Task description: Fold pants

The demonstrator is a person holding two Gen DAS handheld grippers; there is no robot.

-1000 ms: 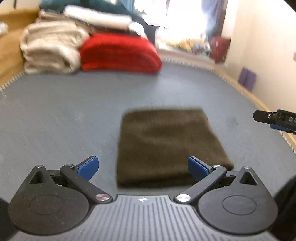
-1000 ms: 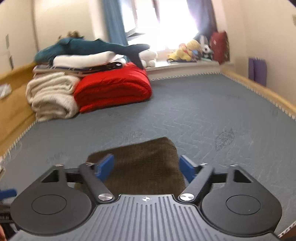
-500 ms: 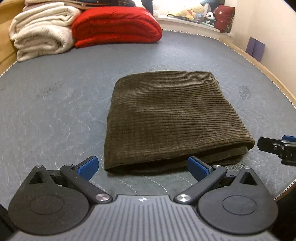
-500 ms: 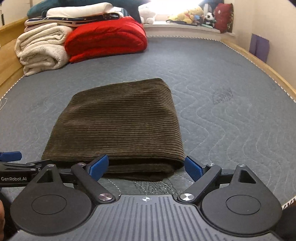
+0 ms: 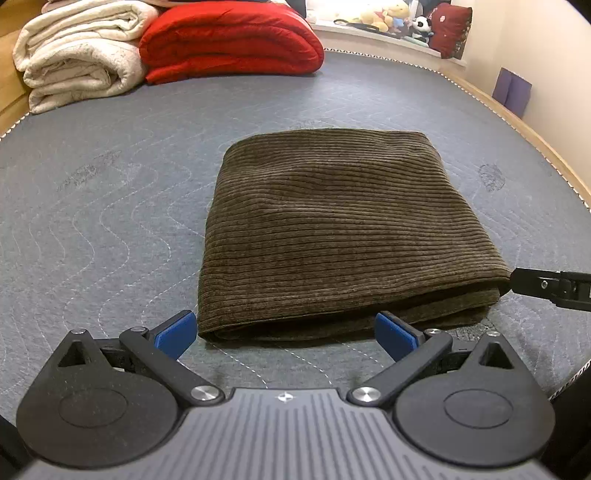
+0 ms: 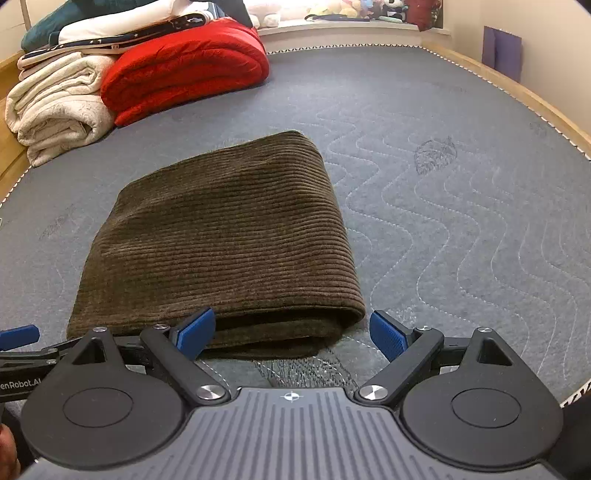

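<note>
The brown corduroy pants lie folded into a thick rectangle on the grey quilted mattress. My left gripper hovers open just before the near folded edge, its blue pads apart and touching nothing. My right gripper is open at the pants' near right corner. Its left pad stands in front of the fold and its right pad is past the corner. Neither presses the cloth. In the left wrist view, one right-gripper finger shows beside that corner.
A folded red duvet and rolled cream blankets are stacked at the far left of the mattress. Soft toys line the window sill. A wooden bed rail runs along the right edge.
Both grippers have sunk and tipped downward toward the pants, which now fill more of each view. Over the last half second they hardly moved.
</note>
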